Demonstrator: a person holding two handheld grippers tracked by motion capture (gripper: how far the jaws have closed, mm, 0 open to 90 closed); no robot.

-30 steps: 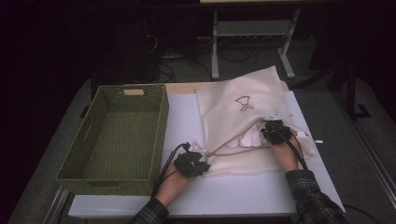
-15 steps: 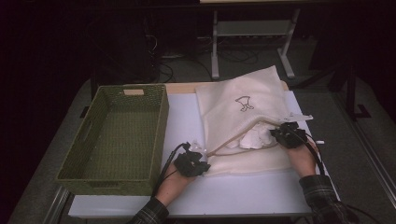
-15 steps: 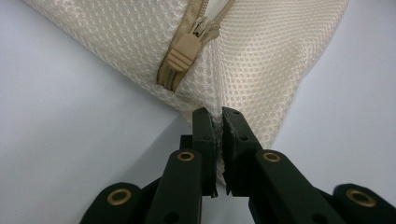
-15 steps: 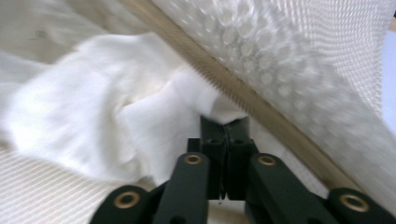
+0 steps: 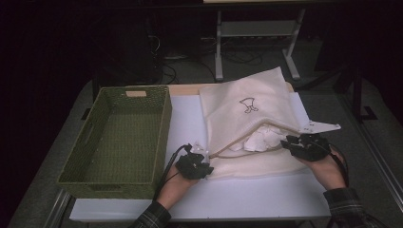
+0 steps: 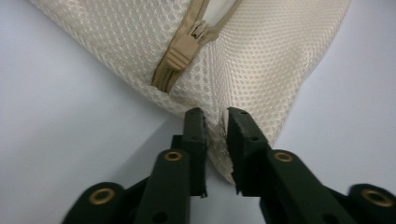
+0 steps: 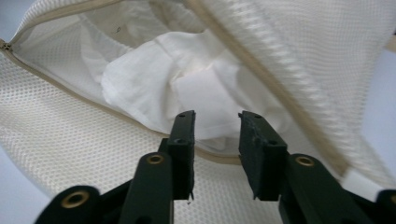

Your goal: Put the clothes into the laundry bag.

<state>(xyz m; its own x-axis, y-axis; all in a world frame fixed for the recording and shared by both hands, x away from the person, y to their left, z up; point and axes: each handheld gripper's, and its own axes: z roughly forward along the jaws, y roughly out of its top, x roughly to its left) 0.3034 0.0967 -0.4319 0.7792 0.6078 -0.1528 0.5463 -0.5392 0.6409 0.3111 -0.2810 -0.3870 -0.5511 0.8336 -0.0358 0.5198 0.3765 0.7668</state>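
Observation:
A cream mesh zip bag [image 5: 247,109] lies on the white table [image 5: 185,118], its zipper mouth gaping toward me. A crumpled white garment [image 5: 261,139] shows inside it. My left gripper [image 5: 203,154] sits at the bag's near left corner. In the left gripper view its jaws [image 6: 215,116] have just been opening and stand slightly apart, with the bag's corner [image 6: 261,56] loose between them, below the zipper pull [image 6: 184,49]. My right gripper [image 5: 287,141] hovers at the right end of the mouth. Its jaws [image 7: 217,116] have also just been opening; nothing is between them, and the garment [image 7: 154,79] lies beyond.
An empty green woven basket [image 5: 123,137] stands on the left part of the table, close to my left hand. Behind the table are a metal stand [image 5: 256,33] and cables on the dark floor. Bare white table runs along the near edge.
My right hand has moved to the right along the bag's zipper edge, and the mouth now gapes wider with more of the garment showing. My left hand has kept still.

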